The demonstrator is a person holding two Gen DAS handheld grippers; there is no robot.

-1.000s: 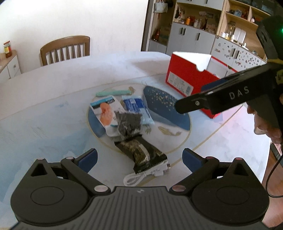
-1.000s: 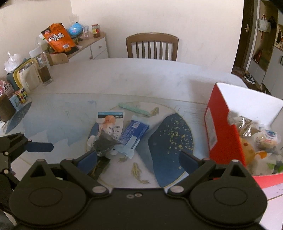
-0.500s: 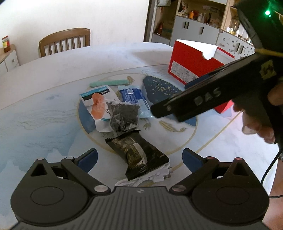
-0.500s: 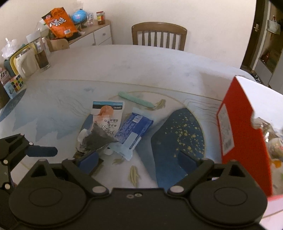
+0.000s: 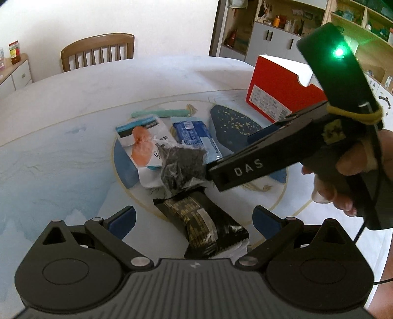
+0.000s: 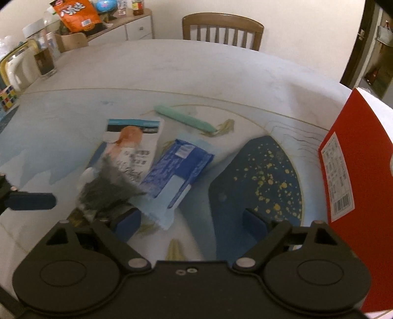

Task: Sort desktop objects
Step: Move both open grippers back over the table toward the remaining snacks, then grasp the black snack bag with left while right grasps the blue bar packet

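On the bench (image 6: pixel 221 73), five packets incl. blue packet (image 6: pixel 176 169) remain unsorted left of red box (image 6: pixel 356 171); right gripper (image 6: pixel 190 222) closing on nothing, left gripper (image 5: pixel 194 220) released.

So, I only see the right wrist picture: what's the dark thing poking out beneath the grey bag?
Observer: A black packet with gold print, its far end at the bag of dark bits.
Operator: Anything under it?
Observer: Something white pokes out at its near end; I can't tell what.
Operator: And behind the red box?
Observer: Grey cabinets and open shelves holding small items.
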